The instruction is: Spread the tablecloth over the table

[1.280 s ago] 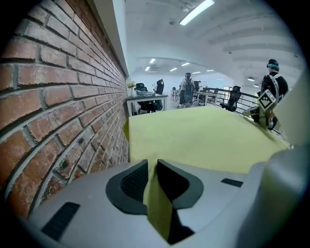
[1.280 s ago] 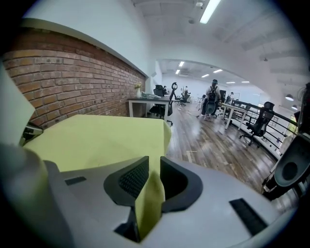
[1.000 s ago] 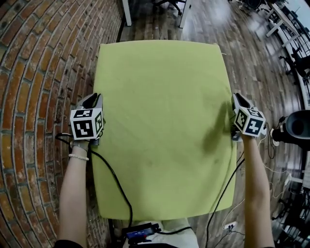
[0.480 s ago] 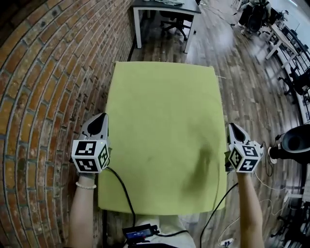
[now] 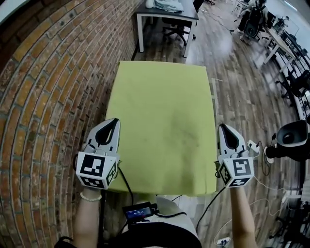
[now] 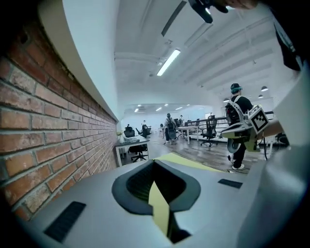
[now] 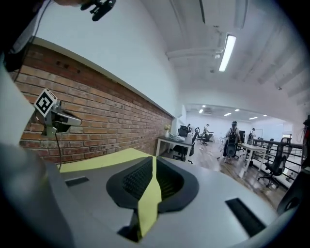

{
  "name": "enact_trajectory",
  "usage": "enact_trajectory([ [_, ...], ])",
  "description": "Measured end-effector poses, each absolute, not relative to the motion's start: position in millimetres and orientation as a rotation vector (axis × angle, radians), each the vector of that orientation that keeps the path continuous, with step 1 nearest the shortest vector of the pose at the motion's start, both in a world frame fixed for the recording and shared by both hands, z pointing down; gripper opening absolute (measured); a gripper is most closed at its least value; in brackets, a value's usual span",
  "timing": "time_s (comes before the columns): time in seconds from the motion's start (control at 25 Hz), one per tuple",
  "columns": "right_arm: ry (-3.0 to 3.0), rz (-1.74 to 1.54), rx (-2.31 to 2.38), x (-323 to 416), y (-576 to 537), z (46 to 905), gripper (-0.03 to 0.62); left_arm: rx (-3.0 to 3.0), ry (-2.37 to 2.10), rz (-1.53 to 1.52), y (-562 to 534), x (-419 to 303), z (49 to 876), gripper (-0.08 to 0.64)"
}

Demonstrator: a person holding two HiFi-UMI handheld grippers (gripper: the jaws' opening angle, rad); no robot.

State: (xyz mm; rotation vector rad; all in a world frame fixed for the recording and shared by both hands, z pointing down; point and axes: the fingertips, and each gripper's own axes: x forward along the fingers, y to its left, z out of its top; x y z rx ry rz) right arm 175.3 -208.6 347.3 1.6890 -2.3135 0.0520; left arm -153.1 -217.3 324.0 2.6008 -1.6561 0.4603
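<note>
A yellow-green tablecloth stretches flat away from me, and it hides the table under it. My left gripper is at the cloth's near left edge and my right gripper at its near right edge. In the left gripper view the left gripper is shut on a strip of the tablecloth. In the right gripper view the right gripper pinches a fold of the tablecloth; its jaws have just been closing on it. Both grippers are raised and point nearly level.
A brick wall runs close along the left. A dark desk and office chairs stand beyond the cloth on the wooden floor. A black machine and cables lie at the right. People stand far off in the room.
Both grippers have risen and drawn back toward me, each carrying a side edge of the cloth. The cloth's near end has lifted with them. More of the room shows beyond the cloth.
</note>
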Motion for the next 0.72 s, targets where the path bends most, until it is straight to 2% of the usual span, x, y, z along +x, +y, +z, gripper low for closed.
enact_trajectory([
  [0.24,-2.374,-0.04,1.663,153.3,-151.1,319.3,0.048,2.715,-1.606,0.338,-163.7,-123.7,292.7,0.014],
  [0.72,-2.429,-0.072,1.591,137.2,-91.3,307.9,0.048,2.71,-1.636,0.324,-96.9,-112.3,283.1,0.015],
])
